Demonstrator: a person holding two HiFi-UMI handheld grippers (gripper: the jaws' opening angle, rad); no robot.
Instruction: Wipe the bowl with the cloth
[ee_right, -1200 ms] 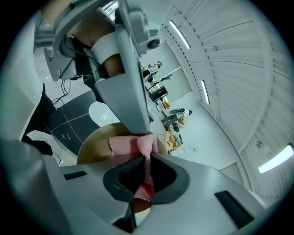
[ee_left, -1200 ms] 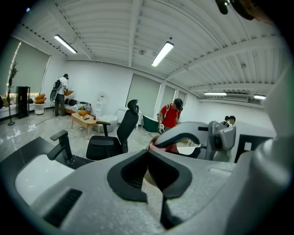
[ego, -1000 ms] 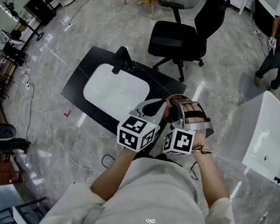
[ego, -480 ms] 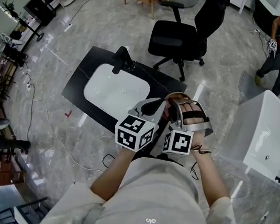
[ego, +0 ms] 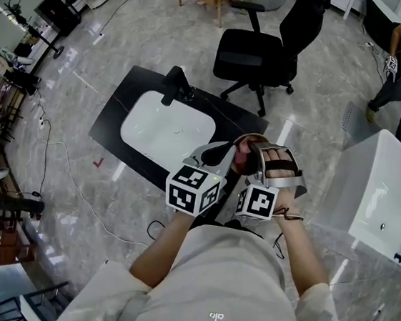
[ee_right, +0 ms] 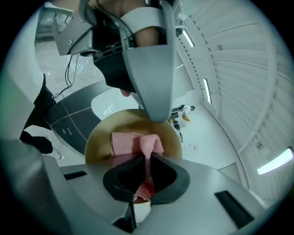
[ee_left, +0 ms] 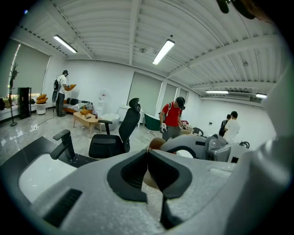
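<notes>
- Left tongs [ee_left: 148,152]: jaws closed on the bowl [ee_right: 97,140] at the rim farthest from the right tongs. This braces it in mid-air with the inside facing them.
- Right tongs [ee_right: 148,159]: jaws pinched on the pink cloth [ee_right: 138,141]. Its free end sits just ahead of the tips, inside the bowl, ready for wiping.

Lab hall: sink [ego: 167,127], bathtub [ego: 382,195], office chair [ego: 259,55]

A: Where does the cloth [ee_right: 133,143] sit?
B: In the bowl [ee_right: 98,141], between the right tongs [ee_right: 148,161]; the left tongs [ee_left: 147,155] hold the bowl's far rim, I think.
A: And around them?
B: The bench [ego: 113,120] with its sink [ego: 153,133] lies ahead to the left, a chair [ego: 259,55] behind it, a tub [ego: 382,185] to the right.
</notes>
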